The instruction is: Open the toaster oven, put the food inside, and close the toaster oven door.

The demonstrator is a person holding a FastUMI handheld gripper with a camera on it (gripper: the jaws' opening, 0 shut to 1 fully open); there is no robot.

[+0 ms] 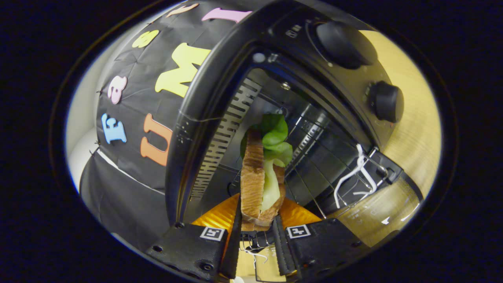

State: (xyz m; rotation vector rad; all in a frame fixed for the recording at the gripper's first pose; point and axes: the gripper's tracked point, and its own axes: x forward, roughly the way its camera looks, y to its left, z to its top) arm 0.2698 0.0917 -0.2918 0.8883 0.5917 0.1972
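Note:
My gripper [257, 224] is shut on a sandwich [259, 181] of brown bread slices with green lettuce. The sandwich stands on edge between the two black fingers [235, 236] and reaches forward into the open mouth of the black toaster oven [204, 98]. The view is rolled, so the oven looks tilted. Its metal cavity with a wire rack [310, 184] and a slotted side wall [226, 133] lies just beyond the sandwich. The oven's glass door [377, 208] hangs open below the cavity, with a white wire loop [353, 173] on it.
Two black knobs [340, 41] [387, 101] sit on the oven's control panel beside the cavity. A light wooden tabletop [416, 129] lies under the oven. The oven's outer frame stands close around the fingers.

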